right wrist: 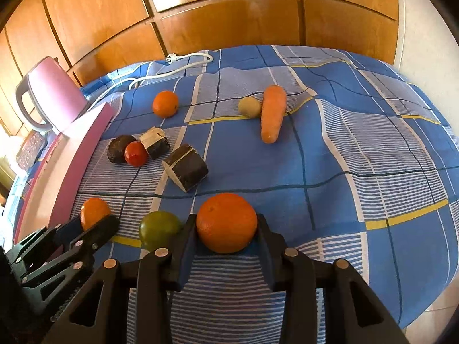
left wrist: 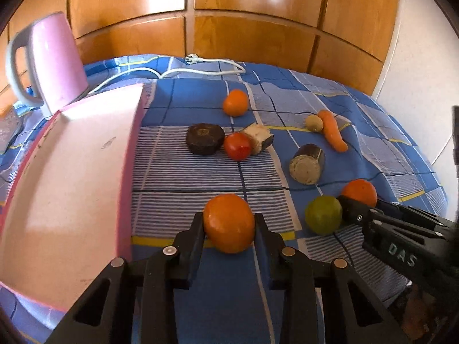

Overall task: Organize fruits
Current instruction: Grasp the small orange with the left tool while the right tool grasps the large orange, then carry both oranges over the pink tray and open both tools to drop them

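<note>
Blue checked bedsheet (right wrist: 358, 143) lies under everything. Left gripper (left wrist: 228, 223) fingers squeeze one round orange fruit (left wrist: 229, 223), with a pink tray (left wrist: 71, 177) just to their left. Right gripper (right wrist: 226, 225) fingers squeeze another round orange (right wrist: 226, 223), a green round fruit (right wrist: 159, 229) touching their left side.

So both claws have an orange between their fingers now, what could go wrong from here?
The left claw and right claw each pinch a round orange only at its sides, so either could slip or roll away on the cloth. The green fruit sits right against the right claw, and a careless lift might knock it. The two claws are close together and could bump on the way to the pink tray.
</note>
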`<state>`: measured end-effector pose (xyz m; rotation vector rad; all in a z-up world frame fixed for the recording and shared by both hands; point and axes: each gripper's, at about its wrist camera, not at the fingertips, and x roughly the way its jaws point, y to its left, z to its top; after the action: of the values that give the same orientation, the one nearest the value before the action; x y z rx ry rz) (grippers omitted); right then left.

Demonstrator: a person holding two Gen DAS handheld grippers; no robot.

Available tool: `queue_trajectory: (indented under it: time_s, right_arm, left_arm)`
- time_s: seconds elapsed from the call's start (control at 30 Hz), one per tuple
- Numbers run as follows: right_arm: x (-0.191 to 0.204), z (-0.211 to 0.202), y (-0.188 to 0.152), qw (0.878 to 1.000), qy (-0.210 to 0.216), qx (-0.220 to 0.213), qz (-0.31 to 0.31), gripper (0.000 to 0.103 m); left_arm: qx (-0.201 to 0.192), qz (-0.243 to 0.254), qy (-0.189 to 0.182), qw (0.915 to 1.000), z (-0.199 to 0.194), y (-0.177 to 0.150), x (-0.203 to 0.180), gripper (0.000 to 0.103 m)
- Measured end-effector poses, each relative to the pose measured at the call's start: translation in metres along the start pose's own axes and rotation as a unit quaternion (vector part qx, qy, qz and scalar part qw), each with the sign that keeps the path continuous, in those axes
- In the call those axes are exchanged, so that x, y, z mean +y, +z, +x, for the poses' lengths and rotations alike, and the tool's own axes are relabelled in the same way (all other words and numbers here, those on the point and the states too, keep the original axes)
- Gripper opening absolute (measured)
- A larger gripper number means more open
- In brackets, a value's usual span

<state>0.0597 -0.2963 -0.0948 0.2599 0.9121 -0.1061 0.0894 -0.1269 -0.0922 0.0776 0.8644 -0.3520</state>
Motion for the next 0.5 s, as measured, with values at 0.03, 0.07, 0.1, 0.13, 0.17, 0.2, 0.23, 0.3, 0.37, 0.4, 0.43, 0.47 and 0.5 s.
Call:
queue_trajectory:
  time_s: [0.03,0.07,0.1,0.13,0.17,0.2,0.23,0.3,0.37,0.4,0.43,0.47,0.5]
  right_arm:
    - [-0.001,-0.001,0.0,1.0,-0.001,-0.002,0.002,0.039]
    - [-0.001,-0.001,0.0,1.0,-0.003,-0.003,0.005,0.039]
    - [-0.002,-0.002,0.0,1.0,-0.004,-0.004,0.008,0.038]
    - [-0.003,-0.002,0.0,1.0,-0.005,-0.006,0.01,0.038]
    - [-0.004,-0.003,0.0,1.0,-0.007,-0.008,0.012,0.038]
    - [-0.004,-0.005,0.0,1.0,-0.007,-0.009,0.013,0.038]
    - [-0.005,-0.006,-0.001,1.0,-0.007,-0.011,0.014,0.038]
    - [-0.005,-0.008,-0.002,1.0,-0.008,-0.016,0.013,0.038]
    - [-0.004,-0.011,-0.003,1.0,-0.009,-0.021,0.012,0.038]
    - [-0.003,-0.013,-0.003,1.0,-0.008,-0.025,0.011,0.038]
    - [-0.003,-0.017,-0.004,0.999,-0.009,-0.031,0.01,0.038]
    - [-0.002,-0.019,-0.004,0.999,-0.009,-0.036,0.009,0.038]
    - [-0.002,-0.022,-0.005,0.999,-0.01,-0.04,0.009,0.038]
  left_arm:
    - [-0.003,-0.001,0.001,1.0,-0.005,-0.001,0.001,0.033]
    - [-0.005,-0.002,0.002,1.0,-0.008,-0.002,0.001,0.033]
    - [-0.008,-0.003,0.004,1.0,-0.011,-0.002,0.001,0.033]
    - [-0.01,-0.004,0.005,0.9999,-0.015,-0.003,0.001,0.033]
    - [-0.012,-0.005,0.005,0.9999,-0.018,-0.004,0.001,0.033]
    - [-0.014,-0.005,0.005,0.9999,-0.021,-0.004,0.001,0.033]
    - [-0.017,-0.005,0.006,0.9998,-0.025,-0.005,0.0,0.033]
    - [-0.023,-0.005,0.008,0.9997,-0.031,-0.007,0.0,0.033]
    - [-0.03,-0.006,0.01,0.9995,-0.038,-0.008,0.0,0.033]
    - [-0.033,-0.008,0.012,0.9993,-0.042,-0.009,0.0,0.033]
    - [-0.037,-0.009,0.015,0.9992,-0.045,-0.009,0.001,0.033]
    - [-0.044,-0.009,0.021,0.9988,-0.05,-0.009,0.002,0.033]
    - [-0.05,-0.01,0.026,0.9984,-0.053,-0.009,0.003,0.033]
